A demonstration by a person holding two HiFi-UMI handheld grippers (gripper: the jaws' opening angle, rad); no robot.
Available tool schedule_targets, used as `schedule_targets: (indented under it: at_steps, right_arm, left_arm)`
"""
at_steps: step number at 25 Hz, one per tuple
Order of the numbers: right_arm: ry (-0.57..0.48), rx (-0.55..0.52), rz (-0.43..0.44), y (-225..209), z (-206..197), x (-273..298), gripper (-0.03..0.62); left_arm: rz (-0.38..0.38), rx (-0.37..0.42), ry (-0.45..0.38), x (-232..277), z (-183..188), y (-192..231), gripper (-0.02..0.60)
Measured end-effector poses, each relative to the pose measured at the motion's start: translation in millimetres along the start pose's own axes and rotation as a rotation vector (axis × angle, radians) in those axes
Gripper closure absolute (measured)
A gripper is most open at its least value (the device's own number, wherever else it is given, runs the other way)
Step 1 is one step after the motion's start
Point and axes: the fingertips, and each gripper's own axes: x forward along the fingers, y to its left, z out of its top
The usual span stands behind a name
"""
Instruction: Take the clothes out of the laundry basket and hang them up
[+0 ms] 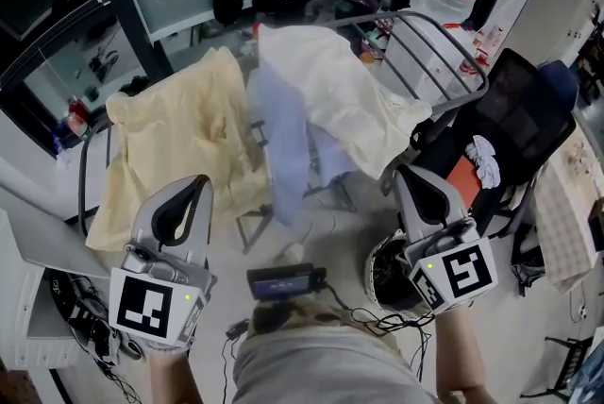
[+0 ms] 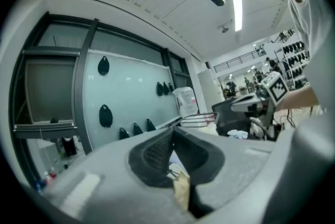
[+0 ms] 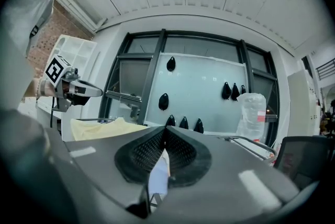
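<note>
Your rack (image 1: 444, 43) carries three cloths: a yellow cloth (image 1: 175, 143) at the left, a white cloth (image 1: 340, 100) over the bars and a blue cloth (image 1: 283, 138) hanging between them. One basket (image 1: 382, 272) sits near your right gripper (image 1: 401, 177). That gripper and your left gripper (image 1: 198, 183) both have their jaws pressed together with nothing in them

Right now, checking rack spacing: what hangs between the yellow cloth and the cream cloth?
A pale blue cloth hangs between the yellow cloth and cream cloth, seen in the head view.
</note>
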Motion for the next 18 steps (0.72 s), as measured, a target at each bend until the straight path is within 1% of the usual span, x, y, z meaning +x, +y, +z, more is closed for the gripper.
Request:
schedule_targets:
  at_steps: [4,12,18]
  right_arm:
    - [0.002,0.007,-0.005,0.2,-2.2,0.8,0.591]
    - [0.007,0.029,-0.019,-4.1,-6.3,-2.6,0.591]
    - [0.005,0.026,-0.015,-5.8,-5.8,-1.0,0.591]
  left_arm:
    - [-0.003,-0.011,0.013,2.1,-4.6,-1.6,0.589]
    - [-0.011,-0.040,0.008,8.1,-5.9,-4.5,0.589]
    - [-0.012,-0.065,-0.003,14.3,-5.6,-3.9,0.589]
